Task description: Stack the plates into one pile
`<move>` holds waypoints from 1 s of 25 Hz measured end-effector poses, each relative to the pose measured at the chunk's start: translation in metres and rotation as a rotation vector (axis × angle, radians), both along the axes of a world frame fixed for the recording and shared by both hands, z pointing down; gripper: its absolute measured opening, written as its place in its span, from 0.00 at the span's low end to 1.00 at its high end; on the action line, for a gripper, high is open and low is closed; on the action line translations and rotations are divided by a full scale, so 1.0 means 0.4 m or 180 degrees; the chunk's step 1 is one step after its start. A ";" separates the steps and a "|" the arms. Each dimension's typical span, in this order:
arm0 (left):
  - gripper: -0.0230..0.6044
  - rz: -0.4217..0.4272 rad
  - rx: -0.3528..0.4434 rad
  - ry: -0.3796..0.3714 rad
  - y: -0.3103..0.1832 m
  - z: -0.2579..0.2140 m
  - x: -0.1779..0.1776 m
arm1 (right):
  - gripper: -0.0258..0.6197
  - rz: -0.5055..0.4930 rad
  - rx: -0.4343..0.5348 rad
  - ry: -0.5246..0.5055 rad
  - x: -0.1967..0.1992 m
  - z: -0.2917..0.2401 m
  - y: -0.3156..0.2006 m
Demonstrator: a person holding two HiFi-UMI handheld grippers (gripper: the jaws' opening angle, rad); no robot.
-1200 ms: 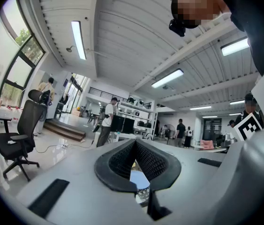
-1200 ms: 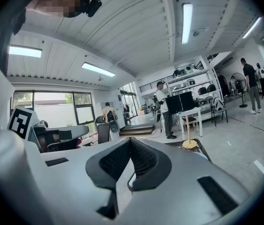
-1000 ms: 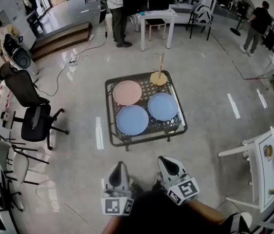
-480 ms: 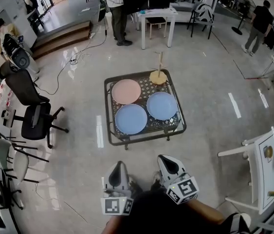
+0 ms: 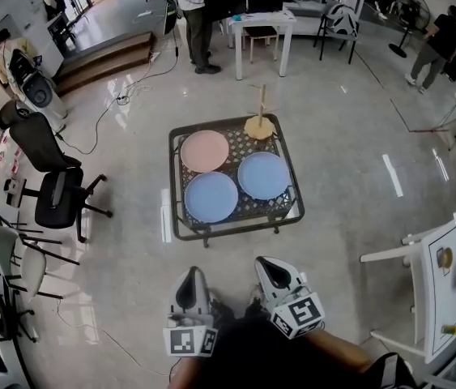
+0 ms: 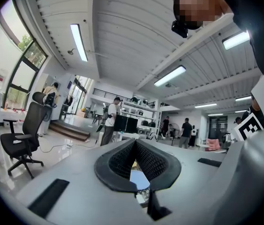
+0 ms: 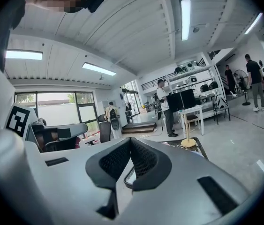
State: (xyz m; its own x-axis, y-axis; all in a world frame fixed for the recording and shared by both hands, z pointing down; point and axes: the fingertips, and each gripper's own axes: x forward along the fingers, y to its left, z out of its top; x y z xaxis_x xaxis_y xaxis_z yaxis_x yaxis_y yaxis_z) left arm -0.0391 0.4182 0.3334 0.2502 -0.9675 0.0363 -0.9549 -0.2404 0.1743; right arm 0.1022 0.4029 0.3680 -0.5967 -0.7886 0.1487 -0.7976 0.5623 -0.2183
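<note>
Now | left tongs (image 5: 193, 273), right tongs (image 5: 265, 264): closed, empty | pink plate (image 5: 205, 151), blue plates (image 5: 211, 196) (image 5: 263, 175) unstacked on table (image 5: 172, 201) ahead

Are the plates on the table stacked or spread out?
Spread out: pink plate, left blue plate and right blue plate lie side by side on the mesh table, none stacked.

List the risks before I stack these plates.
1. The pink round plate and two blue round plates lie flat, close together on the black mesh table; prying one rim may shove a neighbour.
2. The wooden post stand beside the pink plate could be toppled.
3. The left gripper and right gripper are shut; they must open first.
</note>
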 end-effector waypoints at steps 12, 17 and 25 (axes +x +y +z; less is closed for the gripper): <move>0.06 -0.0200 -0.0089 -0.0046 -0.009 0.020 0.017 | 0.05 -0.0181 -0.0089 -0.0064 0.021 0.032 -0.028; 0.06 -0.0155 -0.0163 0.0010 -0.059 0.047 0.009 | 0.05 -0.0125 -0.0120 -0.0048 0.013 0.045 -0.073; 0.06 -0.0027 -0.0130 0.0058 -0.218 0.051 -0.012 | 0.05 -0.0046 -0.0128 -0.0006 -0.017 0.047 -0.211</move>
State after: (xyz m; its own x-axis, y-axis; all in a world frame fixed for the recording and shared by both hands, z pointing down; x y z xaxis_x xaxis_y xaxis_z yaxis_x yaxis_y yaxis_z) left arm -0.0439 0.3310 0.3538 0.2429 -0.9674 0.0715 -0.9535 -0.2245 0.2012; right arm 0.0953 0.3186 0.3867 -0.6084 -0.7732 0.1790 -0.7889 0.5647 -0.2424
